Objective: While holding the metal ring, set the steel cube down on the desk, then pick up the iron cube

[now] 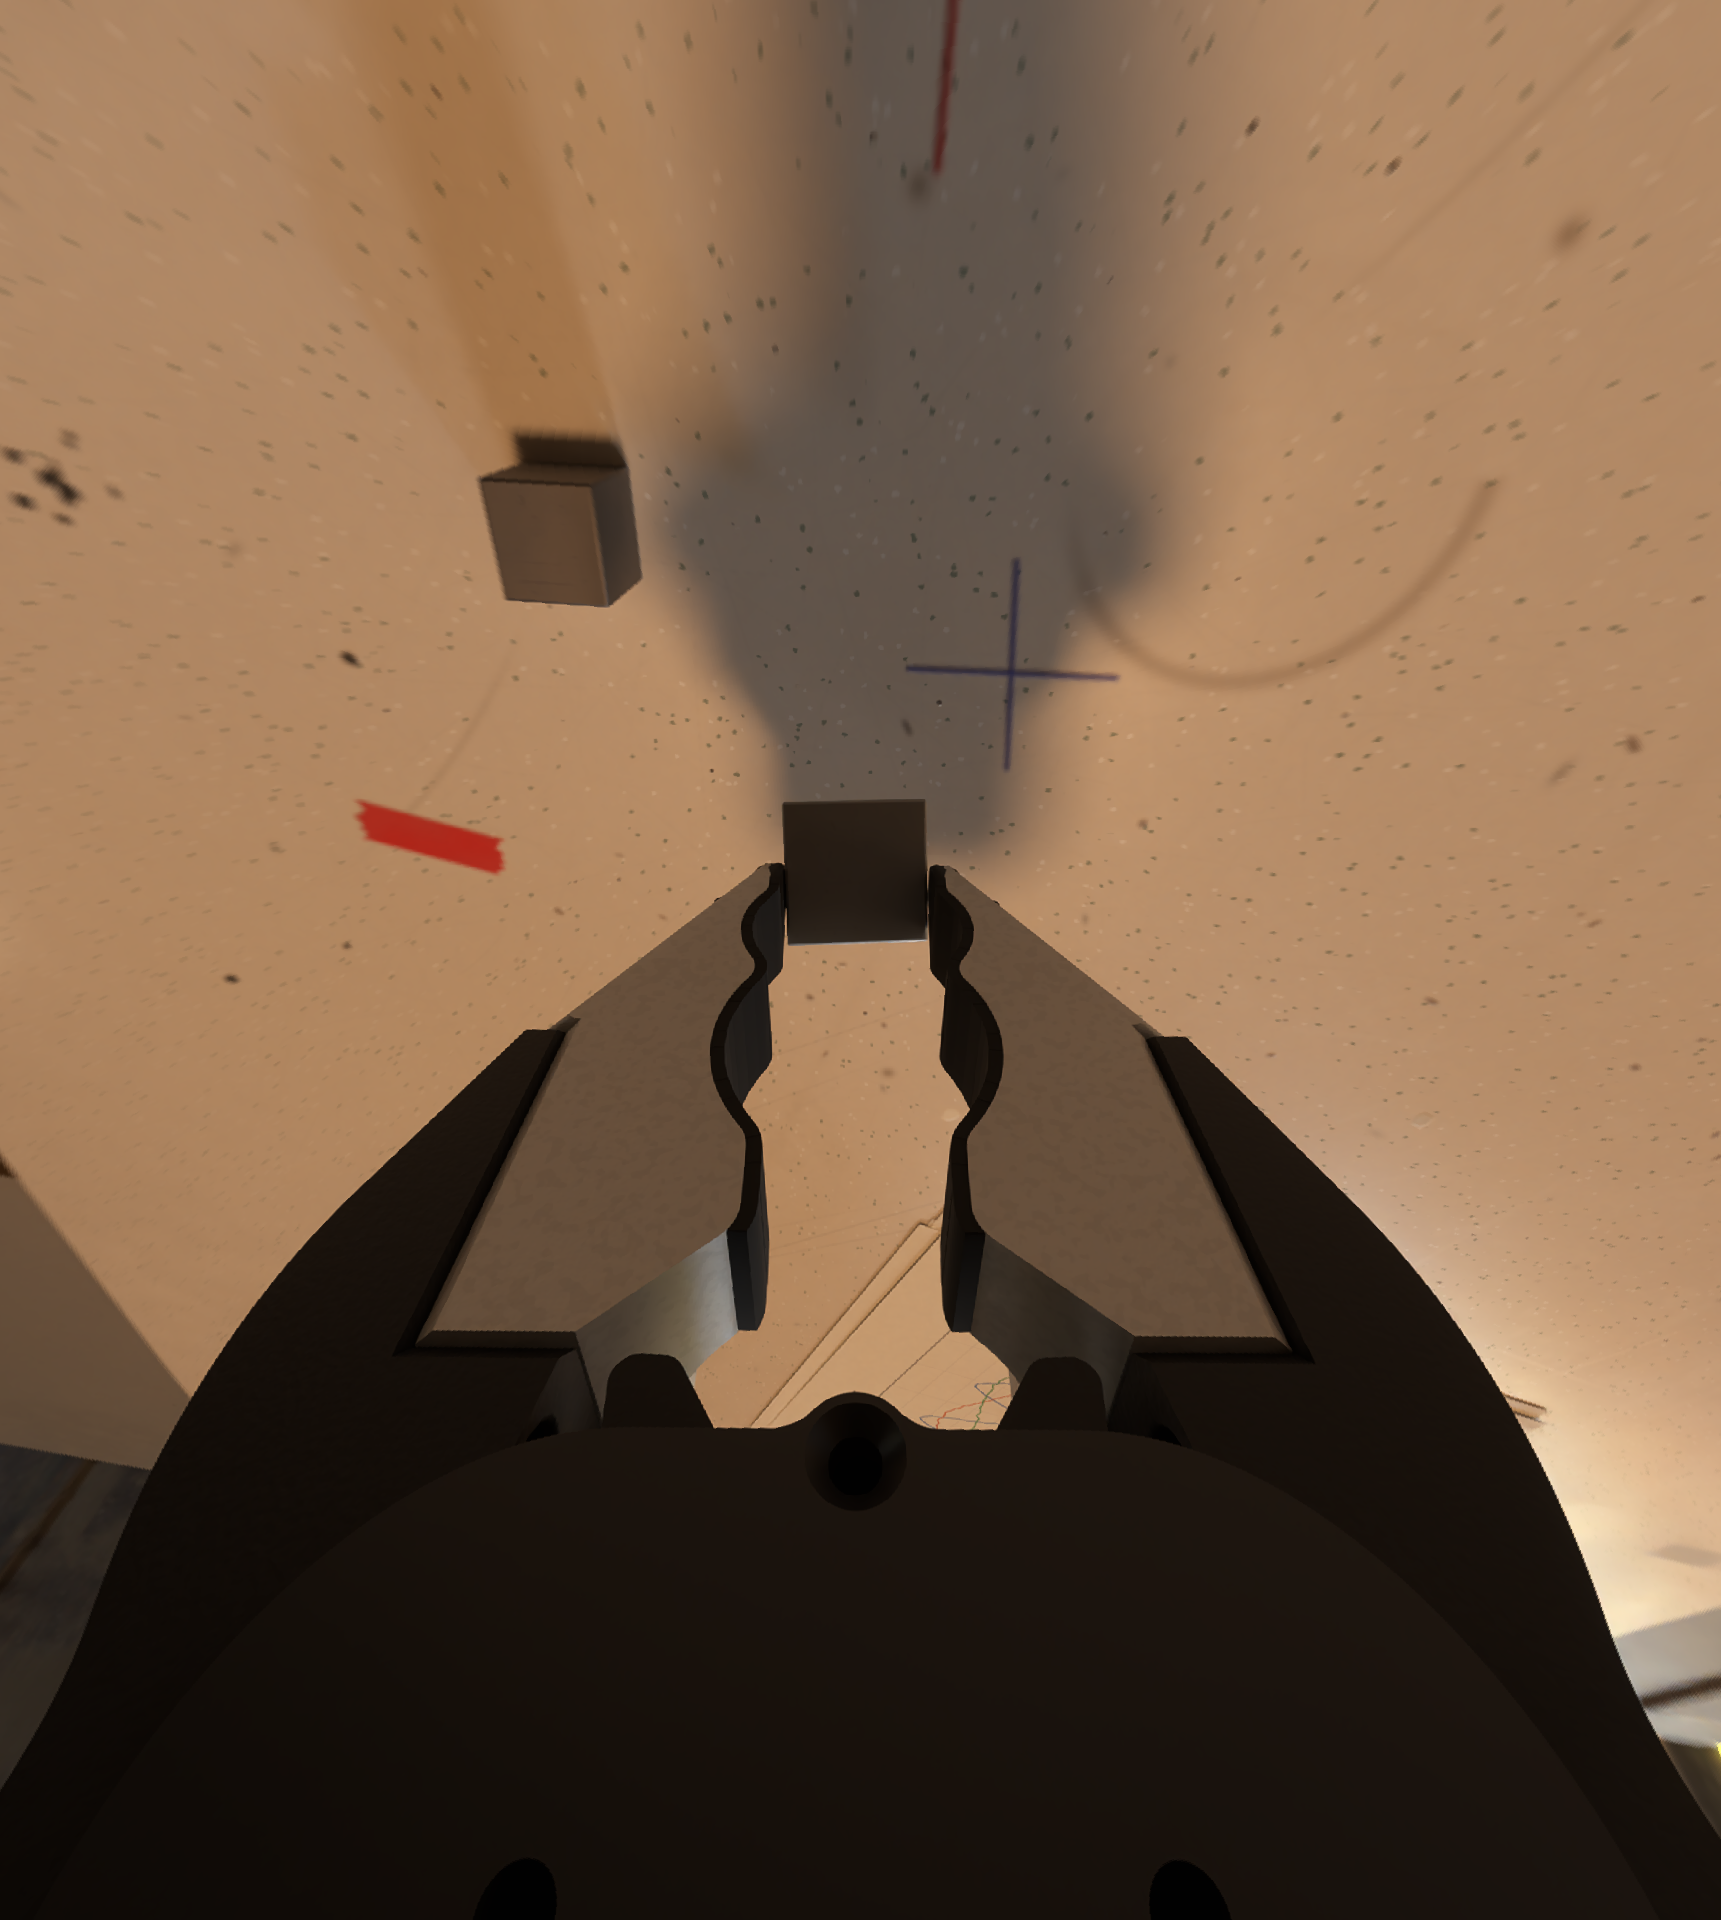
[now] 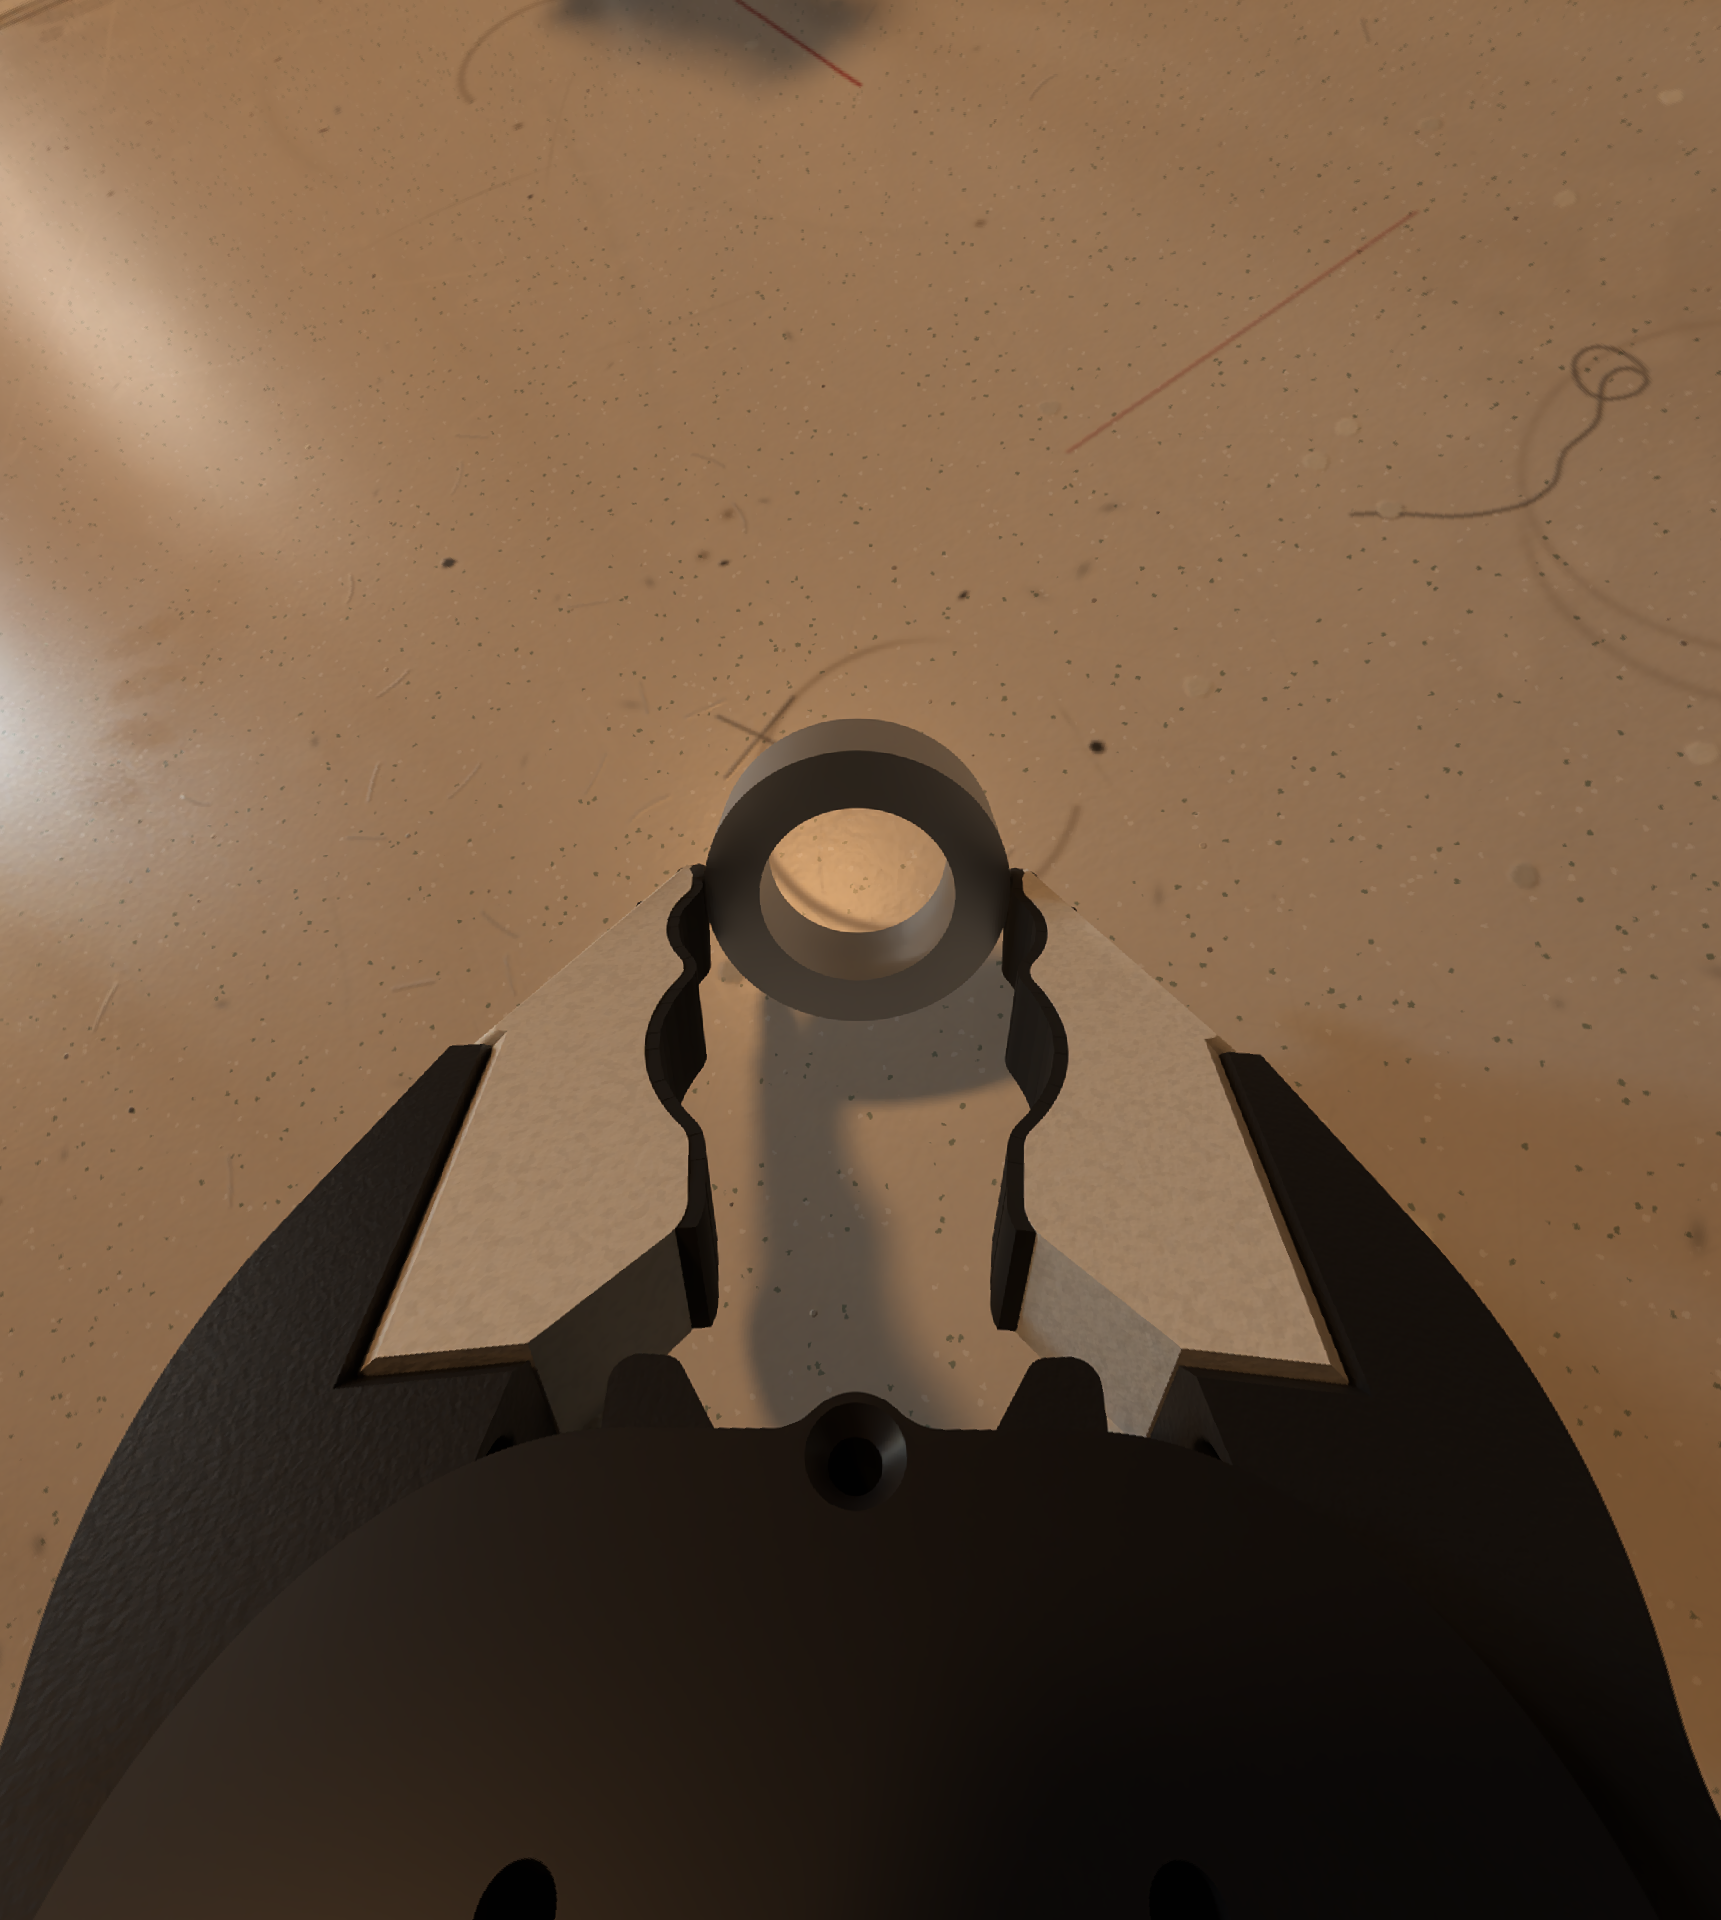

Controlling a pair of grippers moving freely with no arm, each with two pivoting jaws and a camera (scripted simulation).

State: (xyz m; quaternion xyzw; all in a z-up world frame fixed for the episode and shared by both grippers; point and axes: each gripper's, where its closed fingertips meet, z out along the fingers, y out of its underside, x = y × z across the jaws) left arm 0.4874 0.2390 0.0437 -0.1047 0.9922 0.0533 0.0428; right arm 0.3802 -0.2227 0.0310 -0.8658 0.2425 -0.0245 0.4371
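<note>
The left tool (image 1: 856,883) grips a small grey steel cube (image 1: 854,871) by two opposite flat faces at its very fingertips, held above the speckled tan counter (image 1: 1355,935). The cube looks dense, rigid and smooth; I judge such a shallow pinch could slip, so it wants a gentle lowering. A second cube, presumably the iron cube (image 1: 560,535), rests on the counter at about eleven o'clock, well apart; take it across parallel faces. The right tool (image 2: 856,883) clasps the metal ring (image 2: 854,871) across its outer wall, bore facing the camera, pitched down toward the counter.
</note>
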